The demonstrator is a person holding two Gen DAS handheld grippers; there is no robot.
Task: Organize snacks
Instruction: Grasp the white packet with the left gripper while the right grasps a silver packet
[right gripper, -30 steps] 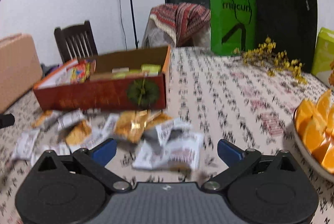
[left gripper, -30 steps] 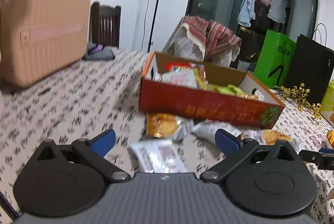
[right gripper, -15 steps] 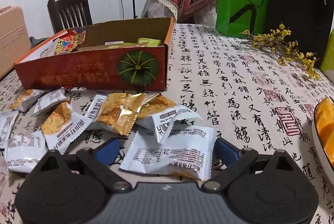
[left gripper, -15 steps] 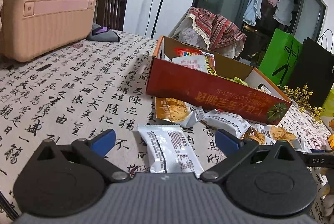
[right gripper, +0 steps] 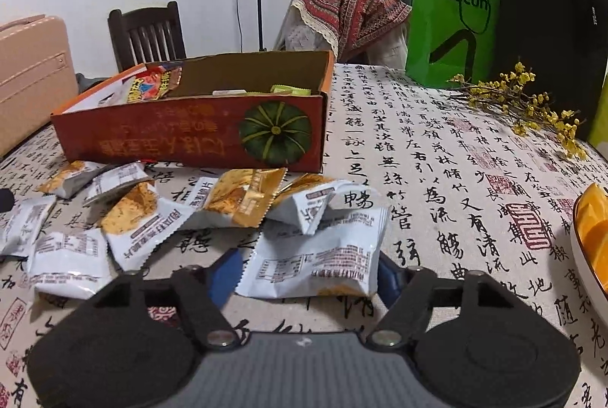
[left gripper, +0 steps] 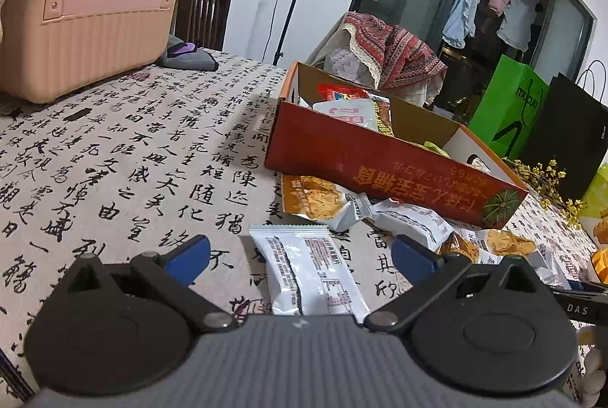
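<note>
A red cardboard box (left gripper: pixel 380 165) with a pumpkin picture (right gripper: pixel 275 132) stands on the table and holds a few snacks. Several white and gold snack packets (right gripper: pixel 235 199) lie loose in front of it. My left gripper (left gripper: pixel 300 258) is open just above the cloth, and a white packet (left gripper: pixel 307 267) lies flat between its blue fingertips without touching them. My right gripper (right gripper: pixel 307 277) is closing around another white packet (right gripper: pixel 315 256). Its blue pads have come up to the packet's two short edges. That packet still rests on the table.
The table wears a cloth (right gripper: pixel 437 157) printed with calligraphy. A pink suitcase (left gripper: pixel 87 1) stands at the far left, and a green bag (right gripper: pixel 452 24) and a black bag (right gripper: pixel 551 39) at the back. Yellow flowers (right gripper: pixel 524 100) and a plate of orange slices (right gripper: pixel 592 237) lie to the right.
Both grippers have come lower and closer to the packets. The right jaws have narrowed from wide open to the edges of the white packet. The left jaws have stayed wide.
</note>
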